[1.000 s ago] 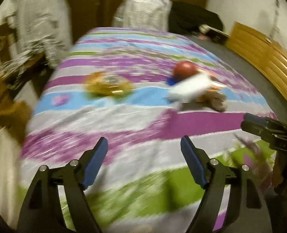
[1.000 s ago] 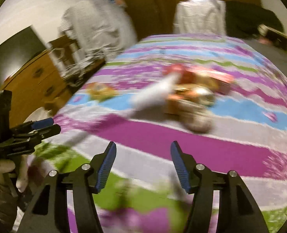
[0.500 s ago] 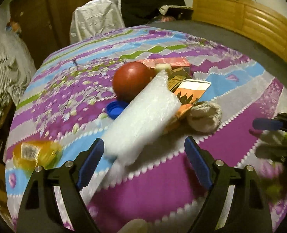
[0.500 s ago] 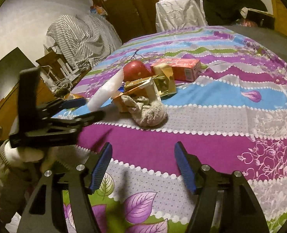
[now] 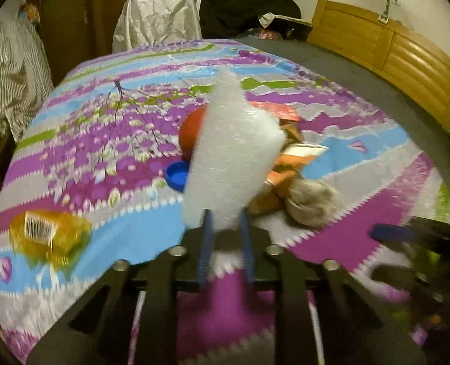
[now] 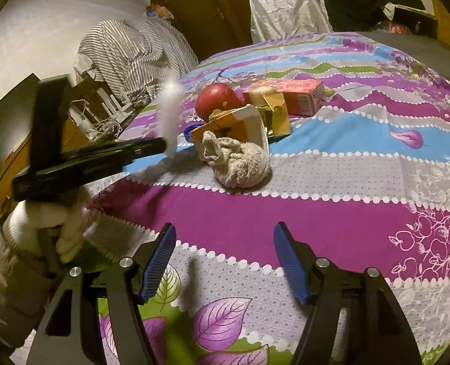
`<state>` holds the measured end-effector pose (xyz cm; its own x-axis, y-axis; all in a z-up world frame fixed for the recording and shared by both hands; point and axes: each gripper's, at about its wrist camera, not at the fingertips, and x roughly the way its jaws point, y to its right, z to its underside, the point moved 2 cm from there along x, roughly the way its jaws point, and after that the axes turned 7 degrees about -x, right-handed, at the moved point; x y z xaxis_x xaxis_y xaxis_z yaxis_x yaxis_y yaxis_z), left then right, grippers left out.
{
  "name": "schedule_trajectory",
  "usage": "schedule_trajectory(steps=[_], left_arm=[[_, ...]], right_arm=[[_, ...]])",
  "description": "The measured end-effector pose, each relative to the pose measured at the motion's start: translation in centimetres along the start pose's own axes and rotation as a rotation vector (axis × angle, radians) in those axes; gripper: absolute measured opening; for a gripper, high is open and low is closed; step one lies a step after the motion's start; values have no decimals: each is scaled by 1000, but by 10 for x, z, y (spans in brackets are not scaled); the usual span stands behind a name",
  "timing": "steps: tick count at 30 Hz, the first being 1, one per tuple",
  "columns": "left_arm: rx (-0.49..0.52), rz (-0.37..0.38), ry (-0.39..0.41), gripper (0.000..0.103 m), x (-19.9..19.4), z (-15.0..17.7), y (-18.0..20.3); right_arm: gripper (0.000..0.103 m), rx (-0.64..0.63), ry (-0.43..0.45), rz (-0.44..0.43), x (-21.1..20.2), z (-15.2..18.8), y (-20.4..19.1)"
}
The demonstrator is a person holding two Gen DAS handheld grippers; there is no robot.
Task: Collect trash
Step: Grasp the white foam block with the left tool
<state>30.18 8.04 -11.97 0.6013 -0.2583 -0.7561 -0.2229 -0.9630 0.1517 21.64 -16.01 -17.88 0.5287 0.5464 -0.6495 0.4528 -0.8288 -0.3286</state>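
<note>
Tilted up off the bed, bubble-wrap roll (image 5: 231, 155) stands clenched in left hand-held gripper (image 5: 225, 228).

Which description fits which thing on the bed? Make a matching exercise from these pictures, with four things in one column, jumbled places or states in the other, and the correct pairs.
Things:
1. white foam sheet
2. right gripper
3. beige sock
4. blue cap

Descriptions:
A. lies balled up on a grey stripe
B. clamped in the left gripper
C. open, nothing between its fingers
D. lies beside the red ball

Pairs: 1-B, 2-C, 3-A, 4-D
</note>
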Motion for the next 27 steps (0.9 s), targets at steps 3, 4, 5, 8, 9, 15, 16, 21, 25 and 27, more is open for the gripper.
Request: schedule_trajectory(steps=[3,4,5,8,9,15,16,21,25,27], left_arm=[[-109,125,-51,14,-28,17,-4],[-135,164,-61,14,-35,22,-5],[-176,212,-75,14,-45,31,-9],[-242,254,-94,16,-61,58,-19],[-254,246,-101,21,-63,68,-20],[-245,134,-70,64,-74,76,-31],[-231,85,-49,68,-73,70,-30],[-148,-104,-22,76,-30,41,-15],[-130,-220,-61,70,11,32,-10],[-119,-245,-78,53,24,32,-10]], right_arm=[[68,15,-1,-18,1,2,3],[68,20,-2,-23,2,2,5],[68,24,0,-29,2,2,6],[68,36,2,-44,2,3,8],[68,41,1,-50,3,3,8],[71,49,-3,-69,4,4,9],[72,49,-2,-69,4,4,9],[72,52,-2,-74,4,4,8],[72,53,0,-73,4,4,8],[72,51,1,-72,4,3,8]])
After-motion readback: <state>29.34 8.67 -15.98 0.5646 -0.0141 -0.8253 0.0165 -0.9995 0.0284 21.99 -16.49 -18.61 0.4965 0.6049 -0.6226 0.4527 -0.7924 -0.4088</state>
